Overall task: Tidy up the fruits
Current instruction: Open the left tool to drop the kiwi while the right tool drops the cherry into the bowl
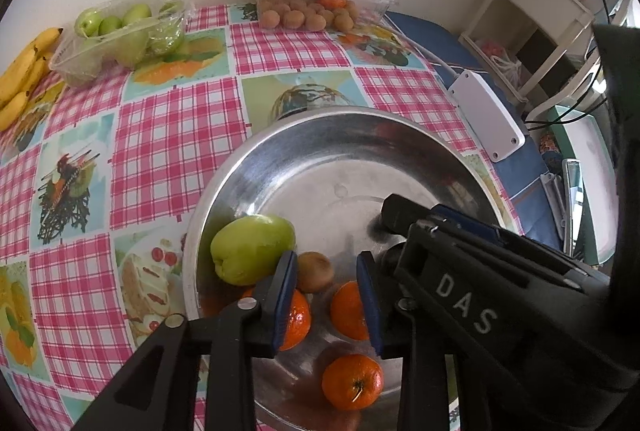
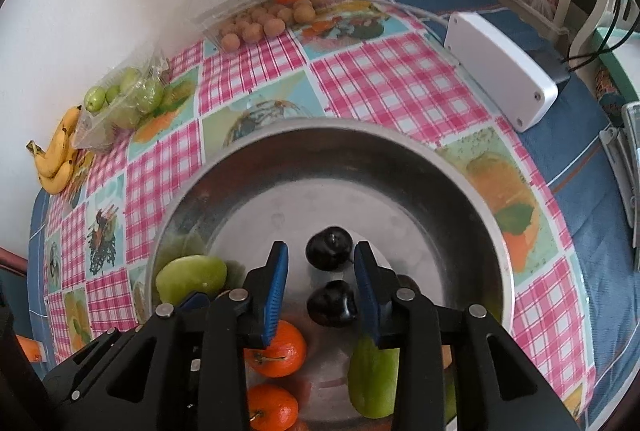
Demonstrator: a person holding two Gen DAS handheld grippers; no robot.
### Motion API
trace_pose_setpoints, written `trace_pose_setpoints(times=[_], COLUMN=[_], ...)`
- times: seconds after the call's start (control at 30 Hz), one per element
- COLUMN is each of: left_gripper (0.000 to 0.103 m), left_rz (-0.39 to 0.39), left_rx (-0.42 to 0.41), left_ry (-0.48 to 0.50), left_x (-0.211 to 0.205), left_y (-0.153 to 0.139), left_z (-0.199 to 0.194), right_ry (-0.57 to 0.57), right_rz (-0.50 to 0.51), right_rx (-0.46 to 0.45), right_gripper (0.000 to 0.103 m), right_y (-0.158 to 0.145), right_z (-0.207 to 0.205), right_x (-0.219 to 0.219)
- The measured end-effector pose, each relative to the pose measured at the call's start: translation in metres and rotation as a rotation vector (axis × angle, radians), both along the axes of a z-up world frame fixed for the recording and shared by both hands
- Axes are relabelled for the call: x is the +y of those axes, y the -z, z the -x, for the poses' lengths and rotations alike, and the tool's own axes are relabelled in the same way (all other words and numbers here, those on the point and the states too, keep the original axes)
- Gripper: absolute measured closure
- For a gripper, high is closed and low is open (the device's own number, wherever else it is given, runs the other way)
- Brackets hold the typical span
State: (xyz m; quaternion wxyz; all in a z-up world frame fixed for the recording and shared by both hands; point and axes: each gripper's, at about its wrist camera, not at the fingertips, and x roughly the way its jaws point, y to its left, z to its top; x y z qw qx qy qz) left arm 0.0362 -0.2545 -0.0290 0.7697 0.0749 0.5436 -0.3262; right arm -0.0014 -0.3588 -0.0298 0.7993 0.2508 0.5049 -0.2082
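Both grippers hang over the metal bowl (image 1: 280, 151), which sits on the checked table (image 1: 168, 119) and already holds a fair share of the fruit, so the job looks partly done.

In the left wrist view the left gripper (image 1: 327, 307) has its fingers (image 1: 285, 301) spread a little with nothing pinched. A kiwi (image 1: 315, 271) lies just beyond the tips at 12 o'clock. One mandarin (image 1: 296, 323) sits beside the left finger, another mandarin (image 1: 349, 311) beside the right finger, and a third mandarin (image 1: 352, 382) lies at 6 o'clock. A green apple (image 1: 252, 249) rests against the bowl wall at 10 o'clock.

In the right wrist view the right gripper (image 2: 321, 291) likewise has its fingers (image 2: 276, 295) slightly apart and empty. Two dark plums lie between and ahead of them: one plum (image 2: 329, 249) at 12 o'clock, the other plum (image 2: 332, 303) in the gap without the pads pressing on it. A second green fruit (image 2: 372, 379) lies at 5 o'clock.

Still outside the bowl, along the wall: bananas (image 1: 20, 79) at 9 o'clock, a tray of small green fruit (image 1: 120, 35) at 10 o'clock, and a clear box of small brown fruit (image 1: 312, 7) at 12 o'clock. Those probably remain to be sorted.
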Motion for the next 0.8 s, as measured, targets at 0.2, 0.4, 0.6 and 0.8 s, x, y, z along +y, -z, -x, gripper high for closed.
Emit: trace_pose_setpoints(times=[0.2, 0.4, 0.6, 0.8], left_gripper=[0.065, 0.065, 0.065, 0.065], left_rz=[0.018, 0.0, -0.008, -0.035], left_rx=[-0.016, -0.013, 0.013, 0.032], left_ry=[-0.013, -0.059, -0.131, -0.247], left_x=[0.004, 0.015, 0.033, 0.06], left_y=[-0.013, -0.019, -0.018, -0.013], left_z=[-0.002, -0.011, -0.025, -0.043], right_ry=[-0.001, 0.006, 0.011, 0.005], right_rz=[0.03, 0.042, 0.031, 0.025], right_rx=[-0.031, -0.048, -0.039, -0.031], right_gripper=[0.067, 0.067, 0.068, 0.068], right_y=[-0.018, -0.027, -0.024, -0.021], right_z=[0.003, 0.006, 0.006, 0.005], right_x=[0.002, 0.001, -0.001, 0.002])
